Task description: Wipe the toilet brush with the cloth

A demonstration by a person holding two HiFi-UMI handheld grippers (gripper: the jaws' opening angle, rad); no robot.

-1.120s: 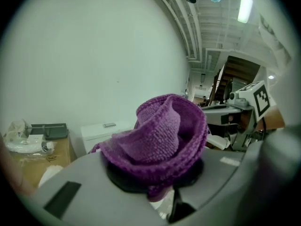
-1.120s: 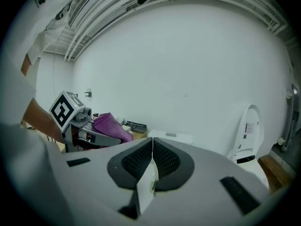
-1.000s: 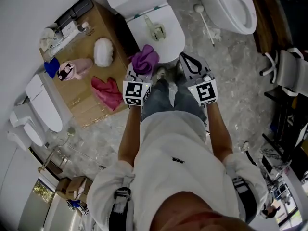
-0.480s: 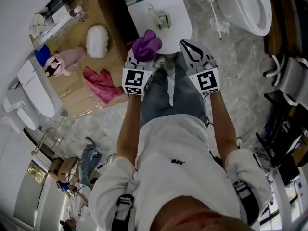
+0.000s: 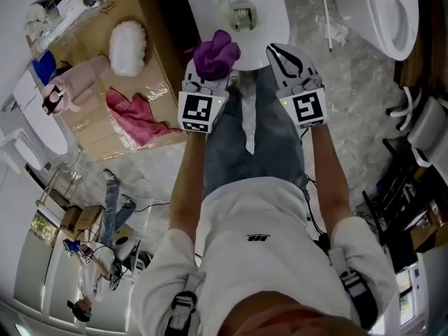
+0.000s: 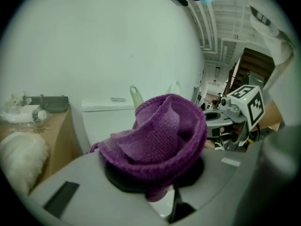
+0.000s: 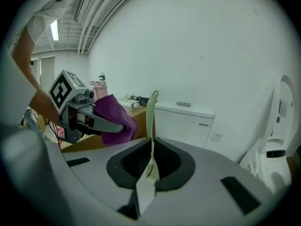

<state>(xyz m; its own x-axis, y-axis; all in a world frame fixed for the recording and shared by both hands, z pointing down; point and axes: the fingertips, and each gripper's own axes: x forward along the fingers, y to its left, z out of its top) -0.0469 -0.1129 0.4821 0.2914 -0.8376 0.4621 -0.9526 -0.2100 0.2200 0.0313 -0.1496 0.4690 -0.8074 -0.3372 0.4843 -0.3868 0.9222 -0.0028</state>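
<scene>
A pale green toilet brush (image 5: pixel 236 9) stands in its holder on the white toilet lid (image 5: pixel 269 19). My left gripper (image 5: pixel 208 72) is shut on a bunched purple cloth (image 5: pixel 217 53) at the lid's front edge; in the left gripper view the cloth (image 6: pixel 160 135) hides most of the brush. My right gripper (image 5: pixel 278 51) hovers beside it, apart from the brush and holding nothing. Its jaws are opening. In the right gripper view the brush handle (image 7: pixel 152 121) rises straight ahead, in line with the slit between the jaws.
A wooden cabinet top (image 5: pixel 150 19) at left carries a white fluffy thing (image 5: pixel 128 47), a pink item (image 5: pixel 77 75) and a red cloth (image 5: pixel 136 114). A second toilet (image 5: pixel 392 12) and a long white brush (image 5: pixel 327 19) lie at upper right. Another person (image 5: pixel 112 208) stands lower left.
Both grippers have come down and closer to the toilet lid's front edge. The purple cloth stays in the left gripper. The brush has not moved.
</scene>
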